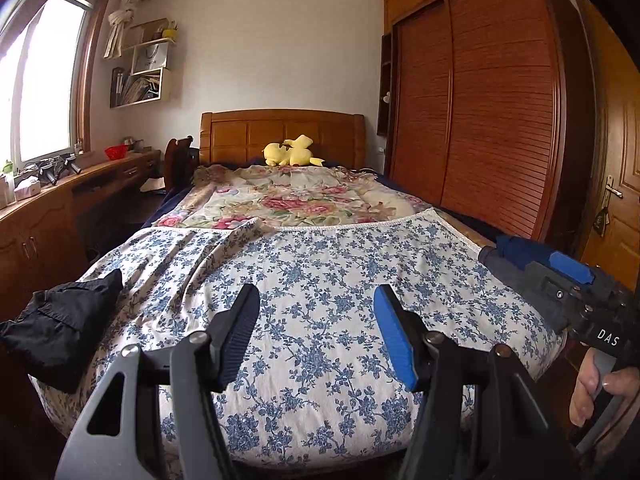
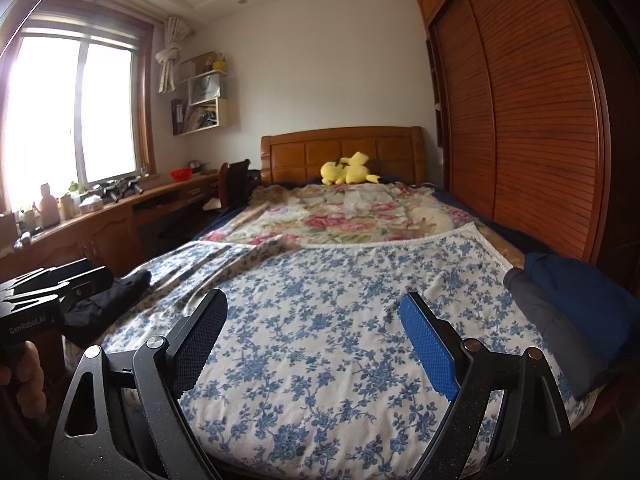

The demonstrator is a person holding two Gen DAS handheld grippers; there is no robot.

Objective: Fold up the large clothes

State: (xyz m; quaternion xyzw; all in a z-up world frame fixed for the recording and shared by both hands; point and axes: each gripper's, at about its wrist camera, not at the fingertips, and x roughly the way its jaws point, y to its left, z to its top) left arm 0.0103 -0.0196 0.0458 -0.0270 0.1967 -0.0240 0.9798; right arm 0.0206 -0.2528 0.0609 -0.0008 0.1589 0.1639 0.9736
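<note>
**Both grippers hovered empty over the bed**

A wooden bed carried a blue-flowered white cloth. In the left wrist view, the left gripper had jaws apart and empty; a crumpled black garment lay at nine o'clock.

In the right wrist view, the right gripper gaped wide and empty; a folded navy-and-grey garment lay at three o'clock.

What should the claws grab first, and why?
Probably the left claw should reach for the black garment, crumpled at the bed's left edge. Both claws, left and right claw, are open and empty above the blue floral sheet.
</note>
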